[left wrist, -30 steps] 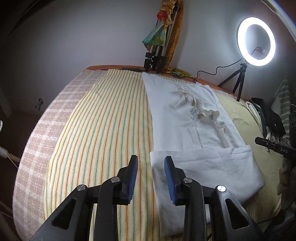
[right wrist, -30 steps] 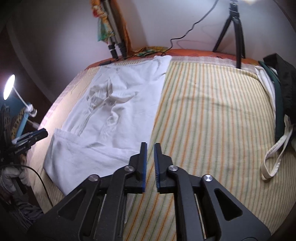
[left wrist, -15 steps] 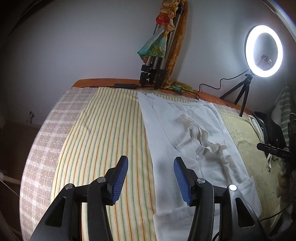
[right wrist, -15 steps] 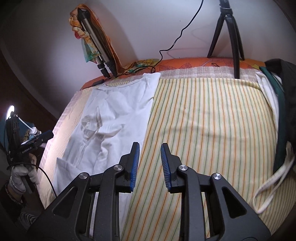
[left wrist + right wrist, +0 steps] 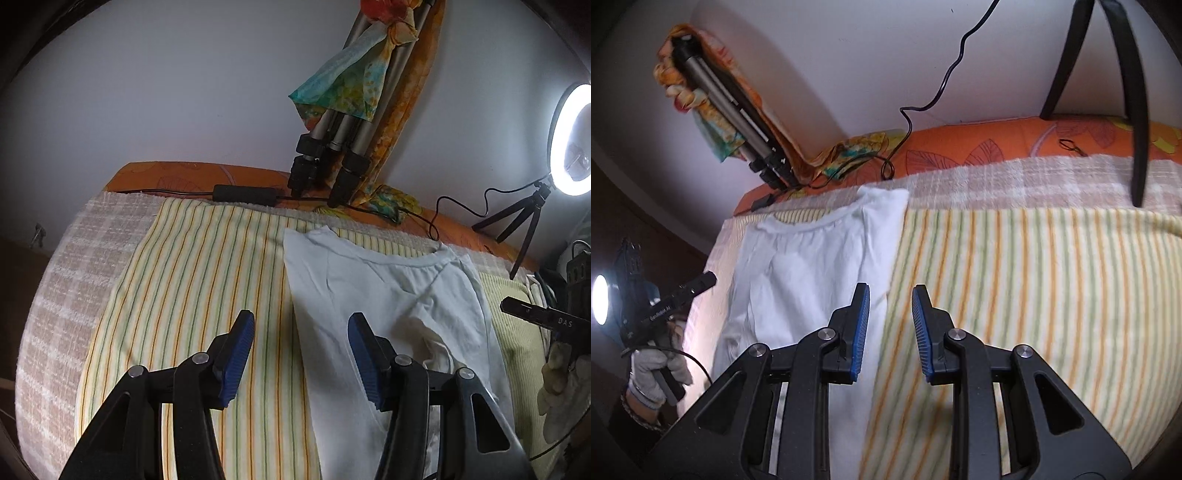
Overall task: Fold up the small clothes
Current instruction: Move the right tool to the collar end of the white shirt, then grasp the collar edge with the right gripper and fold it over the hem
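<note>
Both grippers have advanced toward the collar end of the white T-shirt (image 5: 373, 295) and opened wider since the earlier frames; neither holds anything. Left gripper (image 5: 301, 360): jaws spread wide, straddling the shirt's left long edge. Right gripper (image 5: 890, 328): jaws moderately open, straddling the right long edge. Shirt lies flat on the striped sheet (image 5: 207, 280), long axis running away from both grippers, collar (image 5: 812, 223) farthest. Each gripper is nearest its own edge; probable next move is to grip there

Bed (image 5: 55, 332) under a striped sheet (image 5: 192, 295), white T-shirt (image 5: 369, 295) flat on it, tripod feet (image 5: 1137, 155) at its far edge
</note>
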A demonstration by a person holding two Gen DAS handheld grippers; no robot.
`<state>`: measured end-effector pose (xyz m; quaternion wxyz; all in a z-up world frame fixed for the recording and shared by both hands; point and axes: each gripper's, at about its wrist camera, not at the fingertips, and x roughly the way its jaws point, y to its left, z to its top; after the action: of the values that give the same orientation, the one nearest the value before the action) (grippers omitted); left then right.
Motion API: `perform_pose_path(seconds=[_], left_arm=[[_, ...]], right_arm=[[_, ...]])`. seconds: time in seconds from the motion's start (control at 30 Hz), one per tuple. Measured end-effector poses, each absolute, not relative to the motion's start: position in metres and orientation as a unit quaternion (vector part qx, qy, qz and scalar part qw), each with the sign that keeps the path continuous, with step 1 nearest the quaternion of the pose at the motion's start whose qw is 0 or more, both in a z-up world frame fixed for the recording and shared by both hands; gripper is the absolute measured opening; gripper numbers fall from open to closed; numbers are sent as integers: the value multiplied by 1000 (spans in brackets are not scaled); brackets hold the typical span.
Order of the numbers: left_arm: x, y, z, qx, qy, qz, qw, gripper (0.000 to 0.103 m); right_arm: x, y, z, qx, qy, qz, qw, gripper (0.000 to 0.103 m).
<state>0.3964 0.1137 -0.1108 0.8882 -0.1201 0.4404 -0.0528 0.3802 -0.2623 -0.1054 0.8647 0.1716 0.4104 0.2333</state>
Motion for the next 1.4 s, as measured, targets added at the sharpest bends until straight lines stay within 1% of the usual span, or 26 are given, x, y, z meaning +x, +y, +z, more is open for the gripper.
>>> perform_pose_path(seconds=[0.17, 0.3, 0.53, 0.6, 0.63, 0.67, 0.7, 0.73, 0.77, 1.0, 1.4], left_arm=[[424, 117, -124, -134, 446, -48, 884, 56], [443, 114, -132, -141, 452, -55, 879, 57], [467, 105, -143, -127, 447, -53, 884, 57], [469, 102, -144, -124, 443, -53, 886, 52], [470, 101, -145, -123, 443, -54, 886, 40], [470, 100, -145, -121, 443, -55, 887, 30], [473, 99, -147, -123, 443, -58, 886, 28], [473, 99, -147, -126, 444, -62, 885, 16], [473, 99, -147, -135, 445, -69, 883, 8], [458, 102, -129, -177, 424, -84, 884, 3], [400, 90, -72, -152, 394, -110, 900, 3]], right_arm=[[412, -249, -111, 162, 410, 228, 868, 25], [433, -236, -113, 119, 413, 203, 880, 25], [451, -232, -115, 131, 401, 213, 881, 25], [452, -231, -114, 132, 398, 216, 882, 25], [452, -229, -114, 130, 397, 218, 882, 25], [452, -227, -114, 127, 396, 220, 883, 25], [453, -226, -113, 126, 396, 222, 882, 24], [454, -225, -112, 130, 396, 225, 881, 20], [455, -225, -112, 135, 398, 232, 877, 7], [436, -229, -90, 142, 376, 243, 883, 5], [372, -245, -39, 133, 341, 265, 892, 5]])
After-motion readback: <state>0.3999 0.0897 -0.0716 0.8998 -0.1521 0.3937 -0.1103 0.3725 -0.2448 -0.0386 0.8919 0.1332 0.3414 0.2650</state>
